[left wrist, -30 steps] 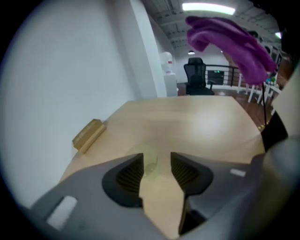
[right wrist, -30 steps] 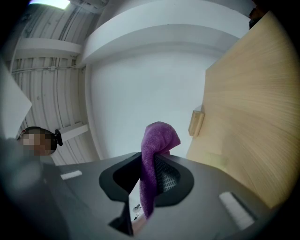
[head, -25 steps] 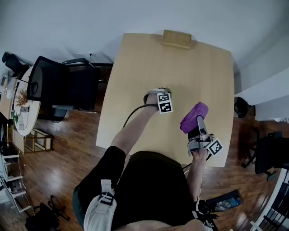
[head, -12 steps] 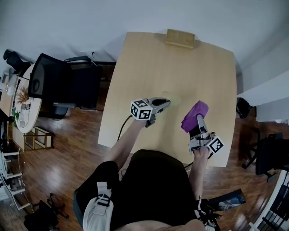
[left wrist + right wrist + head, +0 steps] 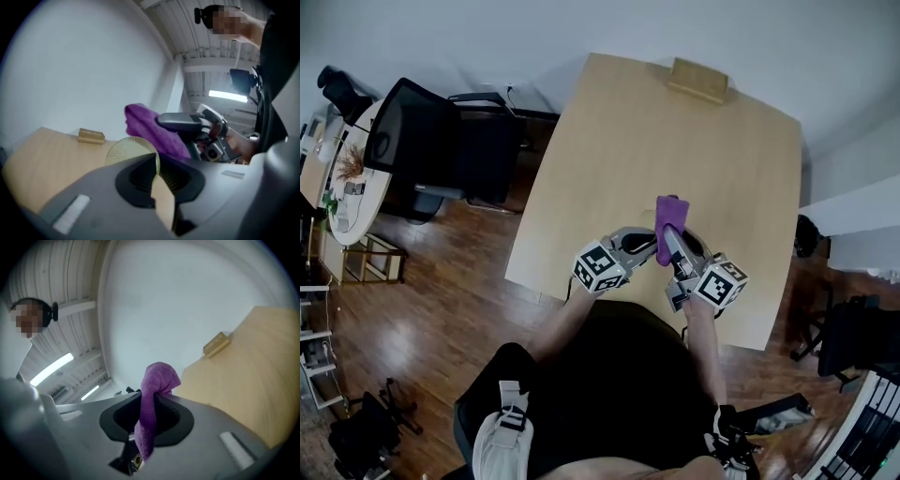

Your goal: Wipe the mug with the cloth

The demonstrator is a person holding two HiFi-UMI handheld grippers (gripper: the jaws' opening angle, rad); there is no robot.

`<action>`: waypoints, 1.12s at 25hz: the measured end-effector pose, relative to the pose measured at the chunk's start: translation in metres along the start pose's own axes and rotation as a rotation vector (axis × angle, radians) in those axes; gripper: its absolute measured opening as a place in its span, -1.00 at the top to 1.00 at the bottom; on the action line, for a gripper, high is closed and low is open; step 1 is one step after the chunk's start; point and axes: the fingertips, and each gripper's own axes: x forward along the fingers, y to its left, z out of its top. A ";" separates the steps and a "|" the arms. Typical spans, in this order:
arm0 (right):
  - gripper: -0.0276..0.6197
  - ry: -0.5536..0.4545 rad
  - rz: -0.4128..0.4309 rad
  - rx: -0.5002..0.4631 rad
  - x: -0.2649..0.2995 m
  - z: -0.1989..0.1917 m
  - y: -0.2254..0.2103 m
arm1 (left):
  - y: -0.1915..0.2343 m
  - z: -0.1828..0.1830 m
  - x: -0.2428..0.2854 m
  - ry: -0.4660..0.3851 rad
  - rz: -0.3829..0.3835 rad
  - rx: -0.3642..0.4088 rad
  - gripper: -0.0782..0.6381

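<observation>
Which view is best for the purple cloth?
Right gripper view: the cloth sits centre frame, pinched in the right hand-held gripper. Left gripper view shows it side-on behind the mug; head view, only a small purple patch.

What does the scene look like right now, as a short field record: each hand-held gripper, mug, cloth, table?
left hand-held gripper: shut on the wall of the translucent yellowish textured mug
right hand-held gripper: shut on the purple fabric cloth
cloth to mug: cloth right beside the mug rim; contact unclear
surface: light wooden table
other: small wooden block at the table's far edge
</observation>
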 end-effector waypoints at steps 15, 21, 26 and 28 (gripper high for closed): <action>0.73 -0.104 -0.234 -0.006 -0.056 0.035 -0.058 | 0.002 0.011 -0.014 -0.108 -0.095 -0.153 0.66; 0.73 0.095 -0.062 -0.250 0.001 0.002 0.021 | -0.012 0.014 0.002 -0.080 -0.123 -0.104 0.66; 0.73 0.110 -0.155 -0.284 -0.007 0.001 -0.012 | -0.017 0.020 -0.007 -0.094 -0.149 -0.095 0.66; 0.73 0.102 -0.223 -0.258 -0.019 0.005 -0.041 | -0.015 0.022 -0.011 -0.111 -0.152 -0.108 0.66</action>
